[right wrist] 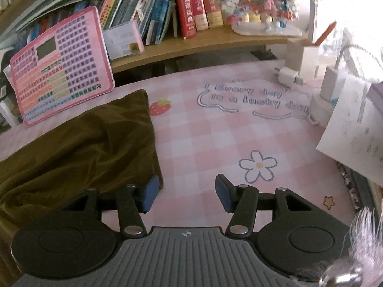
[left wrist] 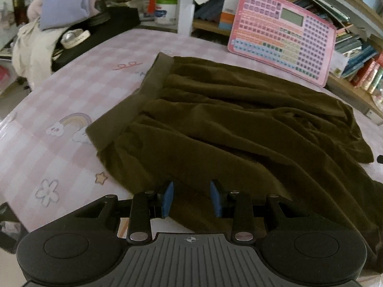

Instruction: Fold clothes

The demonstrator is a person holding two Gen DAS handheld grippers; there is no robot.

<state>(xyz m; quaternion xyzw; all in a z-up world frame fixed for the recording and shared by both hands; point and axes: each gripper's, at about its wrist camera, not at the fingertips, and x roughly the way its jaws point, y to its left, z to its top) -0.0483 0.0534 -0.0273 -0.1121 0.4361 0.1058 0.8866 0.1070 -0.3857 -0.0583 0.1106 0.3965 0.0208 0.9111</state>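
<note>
Olive-brown garment (left wrist: 239, 124): spread rumpled on pink checked worktop (left wrist: 71, 91), waistband edge ahead-left of left gripper (left wrist: 191, 198).
Left gripper: jaws partly apart over near hem, pads clear of cloth, nothing held.
Right gripper (right wrist: 188, 195): jaws apart, moderately wide, empty; garment corner just beside its left pad (right wrist: 150, 196), bare worktop between the pads.
Pink keypad board (right wrist: 62, 67): leaning against bookshelf (right wrist: 191, 45), beyond garment, ahead-left of right gripper.
White plug adapter (right wrist: 288, 75): far ahead-right of right gripper.

A worktop under a pink checked cartoon-print cover (right wrist: 215, 143) meets a wooden bookshelf crowded with books (right wrist: 191, 45), with bright daylight at right.
</note>
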